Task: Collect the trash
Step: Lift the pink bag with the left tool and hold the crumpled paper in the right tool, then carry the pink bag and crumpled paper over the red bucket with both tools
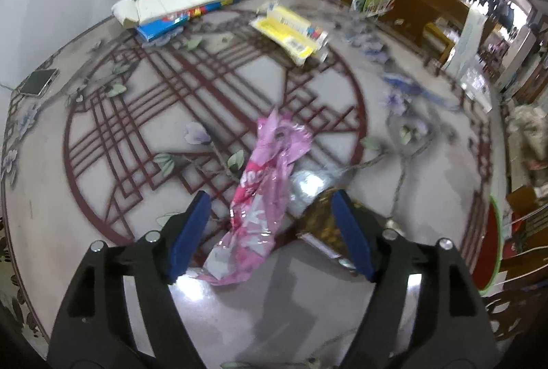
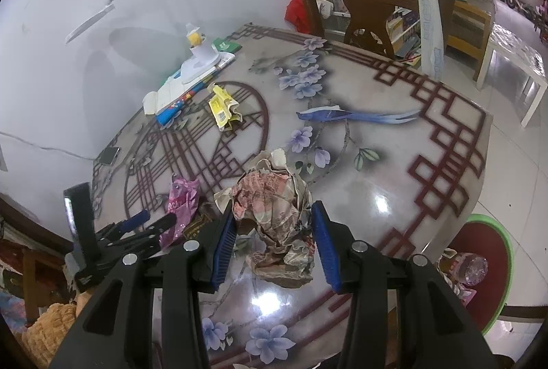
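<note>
A pink wrapper (image 1: 262, 198) lies flat on the patterned table (image 1: 102, 198), between the spread, empty fingers of the left gripper (image 1: 270, 235). Its long axis runs from near to far, leaning slightly right. A dark gold packet (image 1: 322, 221), somewhat blurred, seems to touch the right finger. The right gripper (image 2: 274, 242), angled down at the table, stands open around a crumpled paper ball (image 2: 277, 218). A yellow wrapper (image 2: 222, 107) lies far off.

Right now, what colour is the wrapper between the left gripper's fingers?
Pink wrapper, clearest in the left wrist view.
</note>
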`<action>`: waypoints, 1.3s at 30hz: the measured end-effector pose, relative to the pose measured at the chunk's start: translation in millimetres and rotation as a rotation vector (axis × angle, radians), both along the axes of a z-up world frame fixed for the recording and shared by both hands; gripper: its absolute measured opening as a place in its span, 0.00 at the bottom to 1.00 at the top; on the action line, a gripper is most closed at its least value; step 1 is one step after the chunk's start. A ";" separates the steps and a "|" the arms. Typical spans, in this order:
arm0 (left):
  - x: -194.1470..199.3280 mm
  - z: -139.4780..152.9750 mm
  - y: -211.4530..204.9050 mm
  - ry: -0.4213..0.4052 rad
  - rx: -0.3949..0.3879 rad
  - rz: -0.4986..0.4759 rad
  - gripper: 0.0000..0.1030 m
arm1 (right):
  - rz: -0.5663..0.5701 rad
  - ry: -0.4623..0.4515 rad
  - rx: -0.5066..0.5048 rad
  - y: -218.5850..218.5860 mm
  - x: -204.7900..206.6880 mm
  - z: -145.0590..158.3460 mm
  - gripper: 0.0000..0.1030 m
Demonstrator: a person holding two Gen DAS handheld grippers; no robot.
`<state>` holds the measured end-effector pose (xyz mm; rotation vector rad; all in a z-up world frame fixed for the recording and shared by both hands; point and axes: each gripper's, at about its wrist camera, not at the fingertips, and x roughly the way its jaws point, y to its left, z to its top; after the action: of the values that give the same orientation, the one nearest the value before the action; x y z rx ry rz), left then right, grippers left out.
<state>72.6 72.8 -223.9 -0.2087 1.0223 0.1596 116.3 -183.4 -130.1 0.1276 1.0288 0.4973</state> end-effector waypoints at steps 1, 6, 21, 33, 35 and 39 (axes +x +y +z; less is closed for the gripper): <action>2.1 -6.4 1.7 0.032 0.000 0.003 0.69 | -0.002 0.000 0.000 -0.6 -0.3 0.4 0.41; -4.5 -20.1 9.7 0.062 -0.010 0.027 0.69 | -0.017 0.001 0.002 -5.7 -2.5 1.6 0.41; -15.0 22.9 23.6 -0.064 -0.079 0.108 0.25 | 0.013 -0.008 0.022 3.5 -3.1 7.5 0.41; -3.8 135.9 -32.6 -0.323 -0.067 -0.032 0.25 | -0.036 -0.080 0.059 -20.5 -8.8 41.3 0.41; -2.8 147.2 -43.5 -0.346 -0.076 -0.061 0.25 | -0.053 -0.092 0.063 -28.8 -10.6 46.6 0.41; -3.0 161.9 -66.1 -0.382 -0.088 -0.120 0.25 | -0.092 -0.119 0.058 -48.0 -18.1 57.8 0.41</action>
<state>69.5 6.7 -62.0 -0.2462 0.6596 -0.0348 98.2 -231.4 -72.3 0.1942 0.8888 0.4458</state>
